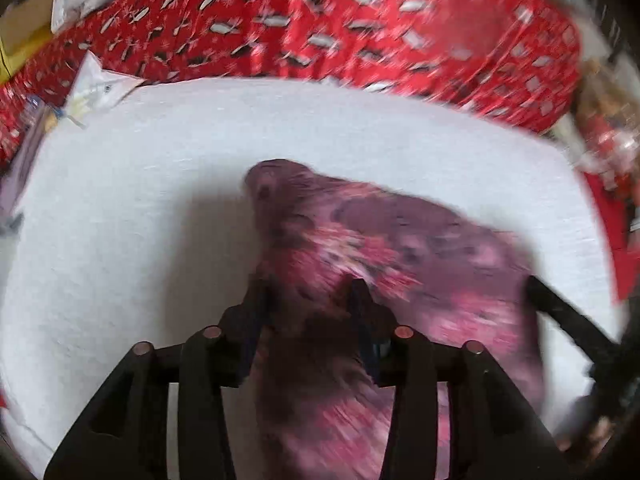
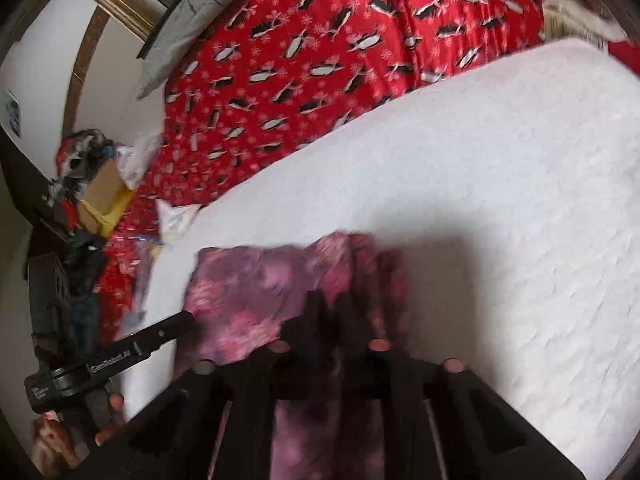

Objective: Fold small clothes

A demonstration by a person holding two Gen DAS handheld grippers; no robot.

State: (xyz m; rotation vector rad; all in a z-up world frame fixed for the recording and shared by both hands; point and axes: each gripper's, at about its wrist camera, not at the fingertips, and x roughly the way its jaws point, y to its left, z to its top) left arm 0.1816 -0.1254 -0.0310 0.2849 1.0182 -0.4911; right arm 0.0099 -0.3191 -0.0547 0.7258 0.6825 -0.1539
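A small tie-dyed pink and purple garment [image 1: 400,240] lies on the white padded surface [image 1: 160,160]. My left gripper [image 1: 308,296] stands over its near edge, fingers apart, with the cloth lying loose in the gap. In the right wrist view the same garment [image 2: 248,280] bunches up at my right gripper [image 2: 332,308], whose fingers are close together and pinch a fold of it. The left gripper [image 2: 160,332] reaches in from the left in that view. The right gripper's finger [image 1: 560,312] shows at the garment's right edge. Both views are blurred.
A red penguin-print blanket [image 2: 300,60] borders the white surface [image 2: 480,200] on its far side. A crumpled plastic bag [image 1: 96,84] lies at the far left corner. A cardboard box [image 2: 104,196] with clutter stands further left. A person's fingers [image 2: 116,400] hold the left tool.
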